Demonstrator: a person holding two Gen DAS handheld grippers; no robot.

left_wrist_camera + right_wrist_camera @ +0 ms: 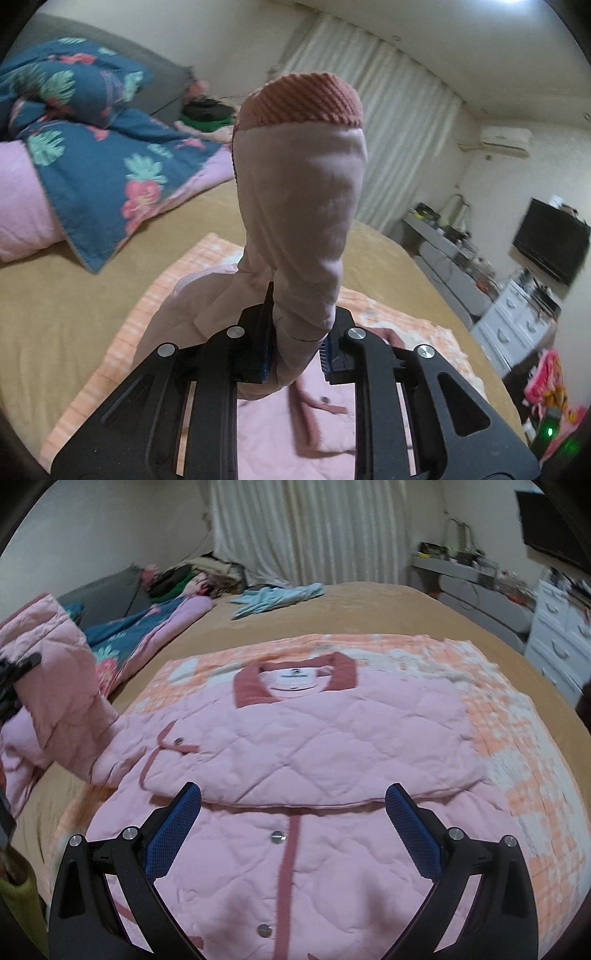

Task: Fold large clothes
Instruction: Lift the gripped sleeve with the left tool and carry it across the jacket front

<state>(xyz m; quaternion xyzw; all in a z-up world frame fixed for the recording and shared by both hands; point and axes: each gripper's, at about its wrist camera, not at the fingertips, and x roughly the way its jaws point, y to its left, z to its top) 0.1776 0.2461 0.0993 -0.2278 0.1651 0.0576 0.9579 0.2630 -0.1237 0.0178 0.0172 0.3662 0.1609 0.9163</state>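
Item 1, far left of the right-wrist view, about nine o'clock: left gripper (14, 679), only partly in frame, carrying the jacket's sleeve (55, 686) lifted off the bed. In its own view the left gripper (295, 350) had its jaws pressed together on the sleeve (299, 221), which stood up at twelve o'clock with its ribbed cuff (306, 99) topmost.

Item 2, centre: pink quilted jacket (295, 746), lying flat on an orange checked blanket (509, 716) over the tan bed (369, 605); collar (251, 686) at twelve o'clock, a snap placket (290, 867) running toward six; one panel already folded across the chest.

Item 3, six o'clock: right gripper (291, 834), jaws spread wide, nothing between them, hovering over the jacket's lower front.

Item 4, right, about two o'clock: white drawers (557, 650), well apart.

Risks, as judged: the pinch sat low on the sleeve, so the limp cuff could flop askew when laid across. Dragging the sleeve could tug the shoulder and disturb the fold already made, since the open right gripper pinned nothing.
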